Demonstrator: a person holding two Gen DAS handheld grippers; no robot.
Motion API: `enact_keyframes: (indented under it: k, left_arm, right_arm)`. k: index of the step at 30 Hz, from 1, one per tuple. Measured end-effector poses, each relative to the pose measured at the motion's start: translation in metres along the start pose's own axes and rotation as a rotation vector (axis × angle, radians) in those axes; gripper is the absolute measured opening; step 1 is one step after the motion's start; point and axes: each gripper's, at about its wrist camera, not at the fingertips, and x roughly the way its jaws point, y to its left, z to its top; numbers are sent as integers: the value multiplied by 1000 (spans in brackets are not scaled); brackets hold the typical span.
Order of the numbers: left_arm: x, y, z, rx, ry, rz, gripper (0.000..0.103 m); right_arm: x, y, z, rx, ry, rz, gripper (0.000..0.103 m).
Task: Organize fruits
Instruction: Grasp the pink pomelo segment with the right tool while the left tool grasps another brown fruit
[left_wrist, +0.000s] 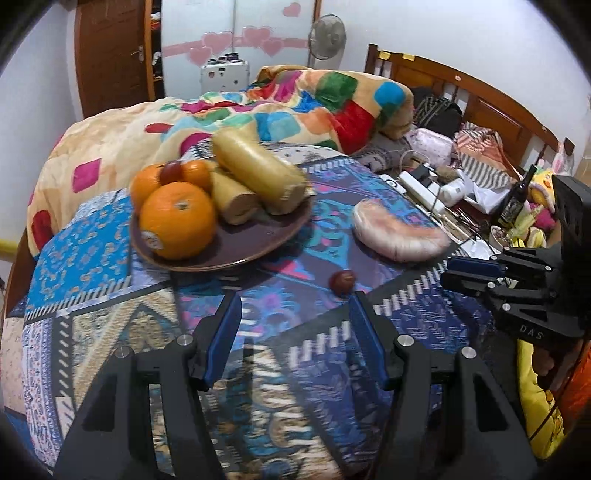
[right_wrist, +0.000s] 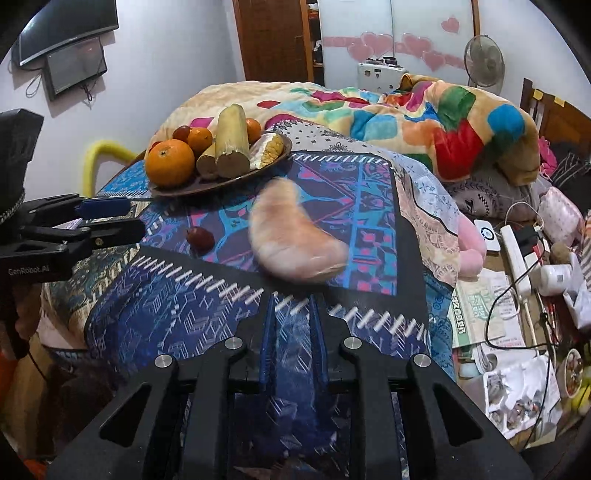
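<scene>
A dark plate (left_wrist: 266, 236) on the patterned cloth holds oranges (left_wrist: 177, 223), a small red fruit (left_wrist: 170, 172) and pale yellow stalk pieces (left_wrist: 258, 173); the plate also shows in the right wrist view (right_wrist: 221, 182). A pink pomelo wedge (left_wrist: 399, 234) lies right of the plate, blurred in the right wrist view (right_wrist: 291, 236). A loose small red fruit (left_wrist: 342, 281) lies on the cloth just beyond my left gripper (left_wrist: 295, 295), which is open and empty. My right gripper (right_wrist: 293, 295) has a narrow gap, empty, just short of the wedge.
A colourful quilt (left_wrist: 295, 103) is heaped behind the plate. Clutter lies to the right: a power strip (right_wrist: 517, 251), cables, papers, a dark bottle (left_wrist: 515, 199). A wooden headboard (left_wrist: 480, 92) and a fan (left_wrist: 327, 37) stand behind.
</scene>
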Motion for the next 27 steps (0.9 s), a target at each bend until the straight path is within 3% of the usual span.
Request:
enact_keyframes:
  k: [2, 6, 8, 18, 27]
  left_arm:
    - [6, -11, 1, 22, 7, -4, 59]
    - [18, -23, 4, 40, 26, -13, 49]
    - [25, -28, 5, 43, 37, -19, 45]
    - [47, -34, 11, 43, 49, -7, 15]
    - [32, -12, 7, 20, 35, 14, 14]
  right_arm:
    - [-4, -2, -2, -7, -8, -8, 21]
    - [-12, -5, -5, -13, -34, -16, 38]
    - [-16, -7, -5, -15, -48, -17, 41]
    - [-6, -12, 12, -26, -73, -14, 44]
    - [25, -2, 34, -84, -38, -8, 45]
